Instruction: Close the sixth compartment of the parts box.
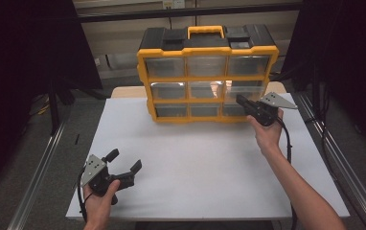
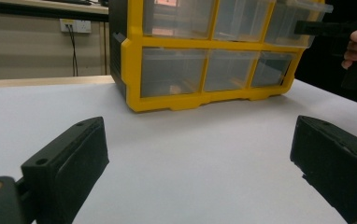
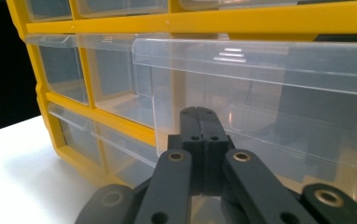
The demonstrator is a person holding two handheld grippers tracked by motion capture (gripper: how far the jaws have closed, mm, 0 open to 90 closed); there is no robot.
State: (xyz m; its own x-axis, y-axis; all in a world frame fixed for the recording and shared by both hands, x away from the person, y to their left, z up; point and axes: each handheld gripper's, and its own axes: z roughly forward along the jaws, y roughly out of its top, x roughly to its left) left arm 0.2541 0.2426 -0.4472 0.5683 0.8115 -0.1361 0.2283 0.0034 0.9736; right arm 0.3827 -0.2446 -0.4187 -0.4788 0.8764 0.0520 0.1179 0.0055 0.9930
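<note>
the yellow organiser (image 1: 208,72) is stood upright at the far middle of the white counter (image 1: 195,163), its nine clear drawers faced toward the person so each front can be reached straight on. the middle-row right drawer (image 3: 260,98) is seen standing proud of its neighbours in the right gripper view, so it is judged to be partly pulled out and the thing in hand.

the right gripper (image 1: 244,103) is held at that drawer's front, jaws brought together. in the right gripper view the closed tips (image 3: 200,122) lie against the clear front wall; whether a lip or the wall is pinched between them, or only touched, cannot be told through the clear plastic. the right forearm is stretched forward from the near right corner, wrist level, the gripper aimed leftward along the drawer face — a pose suited to pushing or pulling along the drawer's slide.

the left gripper (image 1: 121,166) is held low over the near left of the counter, well apart from the organiser, jaws spread wide and empty, probably parked out of the way. the left hand (image 1: 99,199) is wrapped round the handle, gripper pointed toward the organiser (image 2: 204,56).
</note>
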